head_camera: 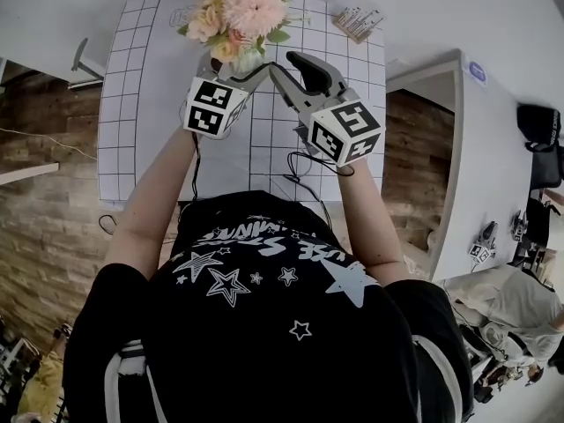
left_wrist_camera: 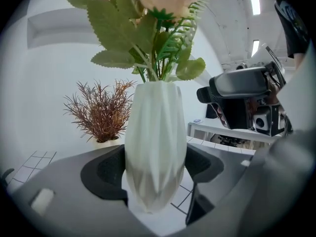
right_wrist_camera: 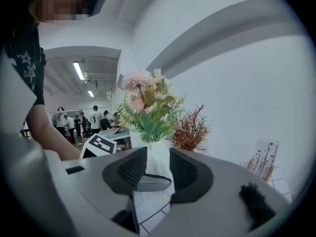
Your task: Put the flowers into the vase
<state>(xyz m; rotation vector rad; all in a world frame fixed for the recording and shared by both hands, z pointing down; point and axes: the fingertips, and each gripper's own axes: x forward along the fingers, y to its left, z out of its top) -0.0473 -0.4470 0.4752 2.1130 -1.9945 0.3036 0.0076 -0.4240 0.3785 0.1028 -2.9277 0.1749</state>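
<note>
Closest to the lens is the person's black star-printed shirt (head_camera: 264, 324), with both forearms reaching out over a gridded mat (head_camera: 141, 104) on the white table (head_camera: 423, 16). By the look of it the main step is done: the flowers (head_camera: 242, 11), a bunch of pink and peach blooms with green leaves, stand upright with their stems down in the mouth of the white faceted vase (left_wrist_camera: 155, 142), and no loose stem shows on the mat. The vase stands on the mat near its far edge, base down on the grid. The left gripper (left_wrist_camera: 154, 168) has the vase by its lower body, the jaws set fairly wide with a dark pad against each side of it, so the vase is being steadied rather than left free. The right gripper (head_camera: 277, 69) sits just beside the vase on the person's right, its jaws apart with nothing held in them; its own view looks through the gap at the vase and bouquet a little way beyond. What seems to be left is only to let go of the vase and draw both grippers back without tipping it, since the bunch is top-heavy. Behind the vase stands a small pale pot (left_wrist_camera: 106, 143) holding a reddish-brown dried sprig (left_wrist_camera: 101, 112), apart from the vase and not part of the job.
</note>
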